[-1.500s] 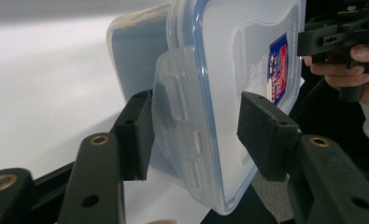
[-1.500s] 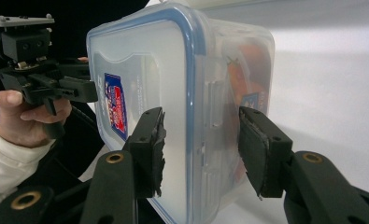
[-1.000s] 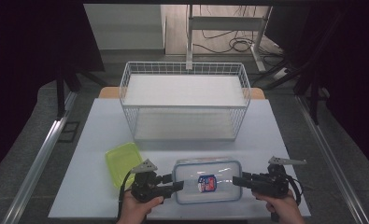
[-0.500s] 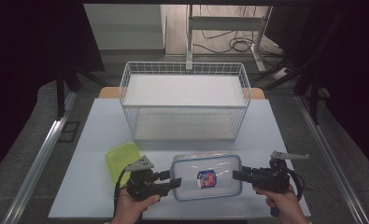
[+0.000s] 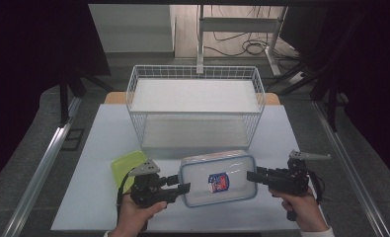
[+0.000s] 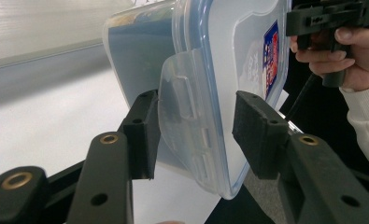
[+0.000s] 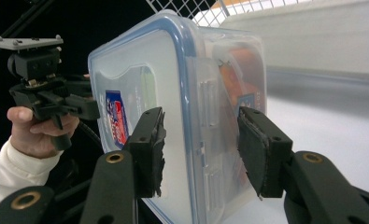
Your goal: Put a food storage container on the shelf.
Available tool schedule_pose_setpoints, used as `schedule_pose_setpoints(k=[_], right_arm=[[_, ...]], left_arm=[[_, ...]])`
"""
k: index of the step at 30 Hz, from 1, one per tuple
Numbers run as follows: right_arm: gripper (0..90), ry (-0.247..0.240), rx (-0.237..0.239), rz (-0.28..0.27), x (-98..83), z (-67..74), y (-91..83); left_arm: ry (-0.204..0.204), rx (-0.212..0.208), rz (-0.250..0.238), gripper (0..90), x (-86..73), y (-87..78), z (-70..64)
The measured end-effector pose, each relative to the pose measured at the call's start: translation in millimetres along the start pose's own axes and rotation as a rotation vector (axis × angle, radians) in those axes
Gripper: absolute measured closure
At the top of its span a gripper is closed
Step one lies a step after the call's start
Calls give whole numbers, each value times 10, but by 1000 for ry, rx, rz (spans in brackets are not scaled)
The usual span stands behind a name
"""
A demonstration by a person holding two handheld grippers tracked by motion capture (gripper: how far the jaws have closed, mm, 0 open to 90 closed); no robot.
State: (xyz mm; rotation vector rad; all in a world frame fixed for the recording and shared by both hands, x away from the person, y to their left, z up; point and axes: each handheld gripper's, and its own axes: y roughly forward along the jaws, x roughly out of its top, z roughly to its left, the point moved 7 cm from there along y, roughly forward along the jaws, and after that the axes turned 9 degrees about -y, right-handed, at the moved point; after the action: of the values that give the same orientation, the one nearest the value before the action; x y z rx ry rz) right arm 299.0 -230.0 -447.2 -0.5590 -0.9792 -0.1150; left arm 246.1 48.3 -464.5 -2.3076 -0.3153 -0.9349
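- Left gripper (image 5: 185, 188): jaws astride the left end of the clear lidded container (image 5: 217, 177), one pad on its latch flap; the other pad's contact cannot be confirmed.
- Right gripper (image 5: 251, 176): jaws clamped across the container's right end, over lid and base.
- Container: between both grippers, just in front of the wire basket (image 5: 196, 106), near the table (image 5: 98, 133) edge; green lid (image 5: 128, 165) beside it.

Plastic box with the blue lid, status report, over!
Left claw and right claw each grip an end. Lidded plastic box held level between them, before the wire basket. Green lid lies beside, clear of path.
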Motion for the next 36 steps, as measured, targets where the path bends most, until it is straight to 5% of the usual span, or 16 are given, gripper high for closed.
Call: schedule_pose_setpoints(k=[17,36], right_arm=[[525,-10,5,-31,245,-12,32],[525,-56,16,-78,786,113,105]], left_arm=[[16,18,-28,527,295,-97,2],[52,18,-93,530,788,-387,-9]])
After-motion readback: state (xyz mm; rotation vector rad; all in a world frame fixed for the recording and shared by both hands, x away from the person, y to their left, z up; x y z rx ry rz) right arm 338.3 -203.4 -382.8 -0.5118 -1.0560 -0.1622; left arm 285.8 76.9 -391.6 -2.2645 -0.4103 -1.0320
